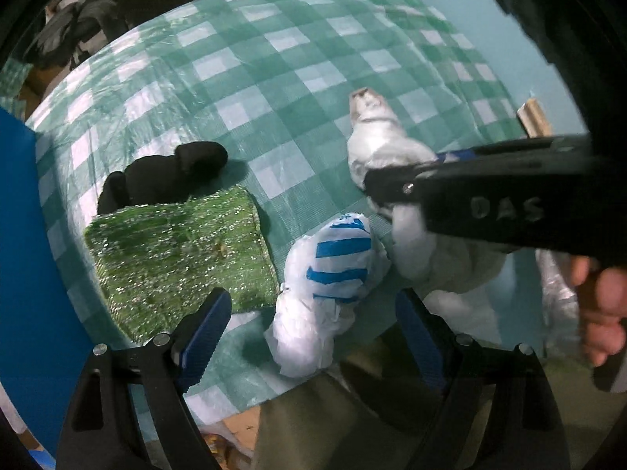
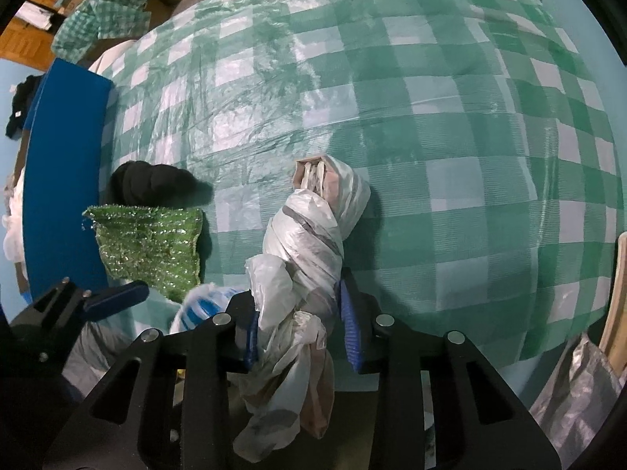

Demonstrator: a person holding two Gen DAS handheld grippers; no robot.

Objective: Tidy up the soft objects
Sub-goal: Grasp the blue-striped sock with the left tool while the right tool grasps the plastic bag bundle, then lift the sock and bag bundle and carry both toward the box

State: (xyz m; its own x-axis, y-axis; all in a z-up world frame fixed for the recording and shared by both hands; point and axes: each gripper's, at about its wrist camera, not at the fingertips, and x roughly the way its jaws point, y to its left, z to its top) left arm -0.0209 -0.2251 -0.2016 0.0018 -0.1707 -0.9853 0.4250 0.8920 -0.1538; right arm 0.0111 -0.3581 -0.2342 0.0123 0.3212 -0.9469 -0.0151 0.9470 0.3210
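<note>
**Right claw closing on the twisted bag, left claw waiting wide over the striped one**

Nearest the right claw, the twisted white plastic bag bundle runs straight between the two blue pads; the pad on the right sits against the plastic and the other is at its edge, so I read this as a grip just taking hold, not a firm one. To do it well, finish the squeeze on the thick wrapped waist rather than the loose tails hanging toward the camera (those would simply slide out), and lift slowly so the far end, with its tan mouth, comes off the table without dragging.

The left claw stands wide apart and holds nothing. Directly between its fingers lies the blue-striped white bag, crumpled on the checked cloth. It should come straight down over the bag's fattest part before closing.

Off to the left claw's left is the glittery green sponge cloth, and just beyond it, touching, the black soft bundle. Farther left a blue pad edges the table. A person's hand carries the right claw in from the right, so keep the two claws from bumping.
</note>
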